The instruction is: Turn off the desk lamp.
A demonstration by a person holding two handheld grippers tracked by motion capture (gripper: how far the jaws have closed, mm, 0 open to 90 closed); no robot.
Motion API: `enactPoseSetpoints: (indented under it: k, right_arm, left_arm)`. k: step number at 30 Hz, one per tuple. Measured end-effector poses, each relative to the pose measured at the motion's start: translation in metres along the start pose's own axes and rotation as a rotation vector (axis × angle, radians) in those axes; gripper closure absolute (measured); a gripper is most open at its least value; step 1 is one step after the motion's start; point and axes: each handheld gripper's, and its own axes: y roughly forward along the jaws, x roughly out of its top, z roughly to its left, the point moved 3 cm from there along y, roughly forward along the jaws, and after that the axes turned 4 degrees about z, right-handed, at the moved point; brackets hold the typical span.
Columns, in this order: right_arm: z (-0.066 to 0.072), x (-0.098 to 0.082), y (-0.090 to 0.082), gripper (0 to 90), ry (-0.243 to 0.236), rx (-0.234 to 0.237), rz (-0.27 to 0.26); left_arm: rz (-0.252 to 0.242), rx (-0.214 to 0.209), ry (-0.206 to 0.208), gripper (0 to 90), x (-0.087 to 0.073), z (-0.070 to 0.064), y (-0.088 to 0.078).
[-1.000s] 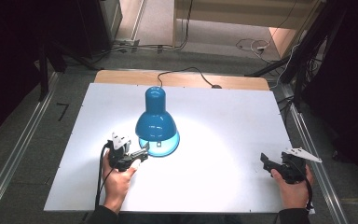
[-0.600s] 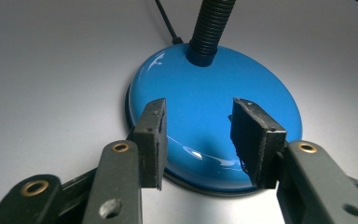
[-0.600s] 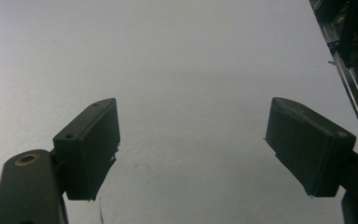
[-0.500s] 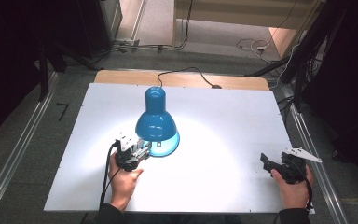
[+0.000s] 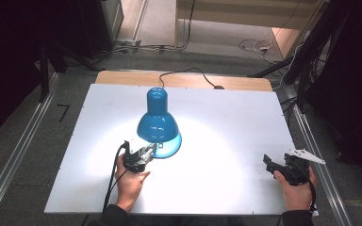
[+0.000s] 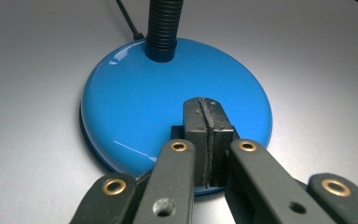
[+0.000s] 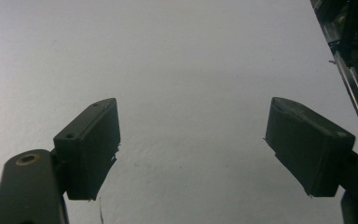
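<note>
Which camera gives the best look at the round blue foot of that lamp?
The left gripper view: the lamp base lies close and glossy, with the ribbed neck rising from it. The high view shows a sliver of base under the lamp shade. The right gripper view looks along the white table.

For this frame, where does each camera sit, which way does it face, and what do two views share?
High view: above the person's side, looking forward and down on the white table; both forearms, the left gripper and the right gripper show.
Left gripper view: on the left gripper, jaws shut, over the blue lamp base.
Right gripper view: on the right gripper, jaws open, over bare table.
Shared: high and left views both show the lamp base.
</note>
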Motion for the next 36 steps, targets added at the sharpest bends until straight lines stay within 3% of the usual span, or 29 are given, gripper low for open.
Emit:
enactPoseSetpoints:
  k: [36]
  right_arm:
    - [0.001, -0.001, 0.001, 16.7, 0.005, 0.006, 0.005]
  left_arm:
    - [-0.011, -0.014, 0.008, 90.0, 0.000, -0.007, 0.012]
